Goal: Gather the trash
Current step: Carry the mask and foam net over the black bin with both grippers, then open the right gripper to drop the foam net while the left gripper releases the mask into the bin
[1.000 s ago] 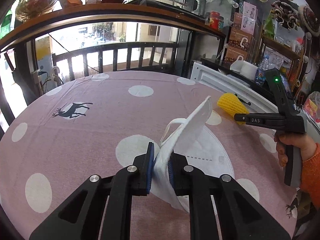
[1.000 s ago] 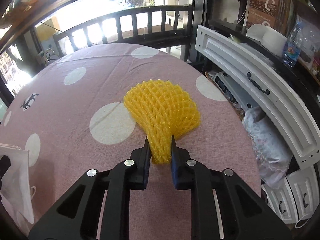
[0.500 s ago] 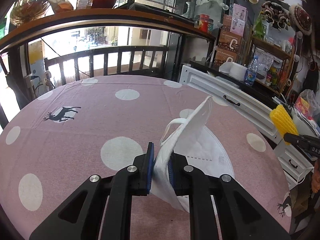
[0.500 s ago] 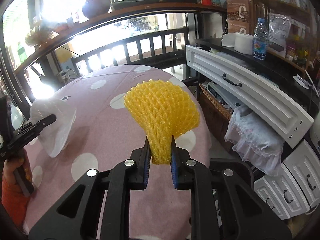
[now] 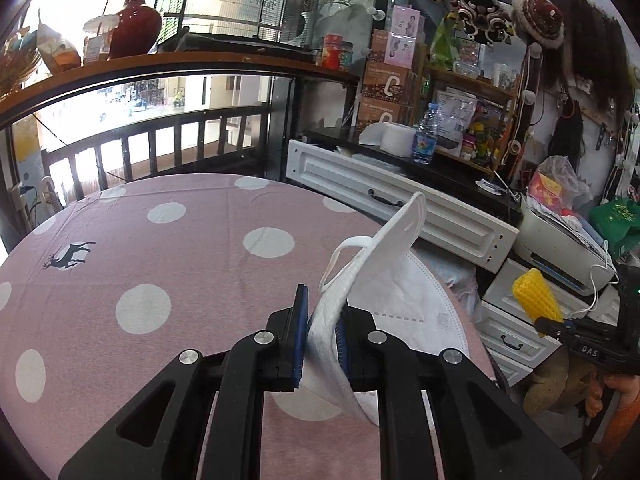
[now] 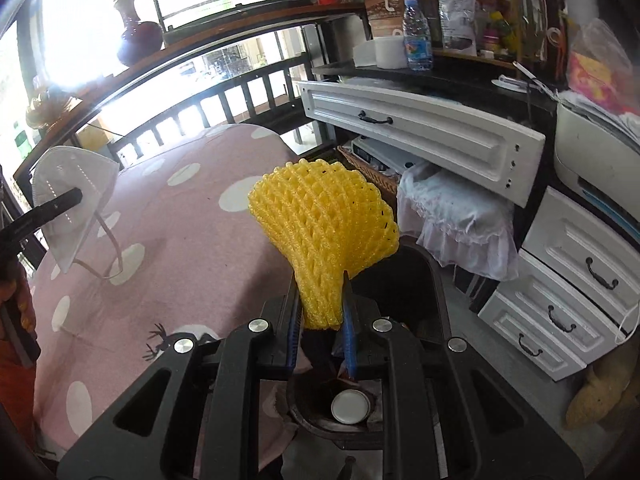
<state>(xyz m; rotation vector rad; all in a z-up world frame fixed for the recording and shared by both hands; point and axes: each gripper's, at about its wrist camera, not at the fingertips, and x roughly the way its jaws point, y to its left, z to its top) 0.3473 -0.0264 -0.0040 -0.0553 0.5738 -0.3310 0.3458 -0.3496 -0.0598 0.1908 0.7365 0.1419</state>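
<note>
My left gripper is shut on a white face mask and holds it above the pink dotted tablecloth. The mask also shows in the right wrist view, held by the left gripper. My right gripper is shut on a yellow foam fruit net and holds it beyond the table's edge, above a dark trash bin. The net also shows in the left wrist view, in the right gripper.
White drawers and a white cabinet front stand to the right of the table. A frilly white cloth hangs beside the bin. A round metal cap lies low below the right gripper. A railing runs behind the table.
My right gripper has carried the yellow net off the table to the right, over the dark bin. My left gripper has lifted the mask and turned right.
</note>
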